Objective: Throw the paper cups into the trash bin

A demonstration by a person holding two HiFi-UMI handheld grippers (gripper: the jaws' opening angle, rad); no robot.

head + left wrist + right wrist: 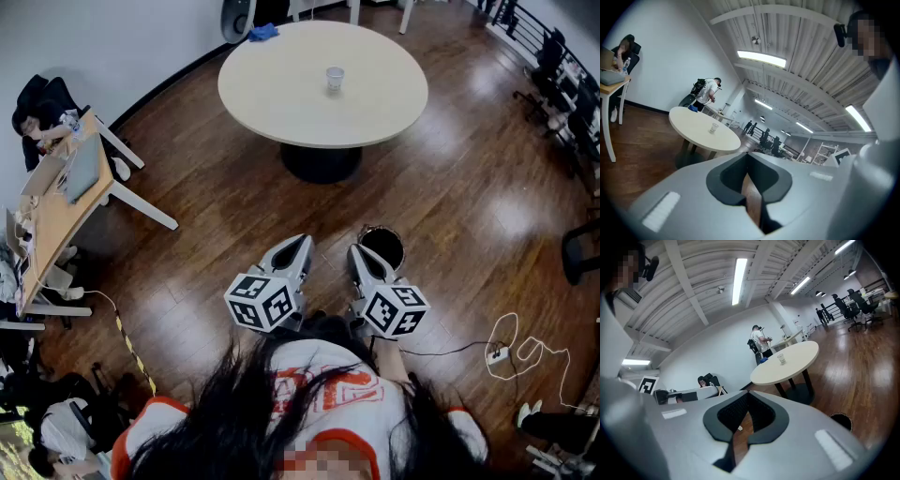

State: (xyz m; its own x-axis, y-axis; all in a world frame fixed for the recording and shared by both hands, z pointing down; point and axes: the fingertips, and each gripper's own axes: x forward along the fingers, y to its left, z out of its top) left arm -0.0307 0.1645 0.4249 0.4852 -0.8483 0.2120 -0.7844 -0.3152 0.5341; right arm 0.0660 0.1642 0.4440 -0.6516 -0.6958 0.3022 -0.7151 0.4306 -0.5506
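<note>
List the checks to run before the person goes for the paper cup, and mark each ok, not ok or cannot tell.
1. Paper cup stands upright on the round table: ok.
2. Trash bin is on the floor by the right gripper, top open: ok.
3. Both grippers hold nothing, left gripper included: ok.
4. Jaws open for a grasp: not ok, both are shut.
5. Cup within reach: not ok, the table is well ahead.
6. Cup empty: cannot tell.

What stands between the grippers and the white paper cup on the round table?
Nothing visible: only wooden floor separates the left gripper and right gripper from the round cream table bearing the white paper cup. The black trash bin sits beside the right gripper.
</note>
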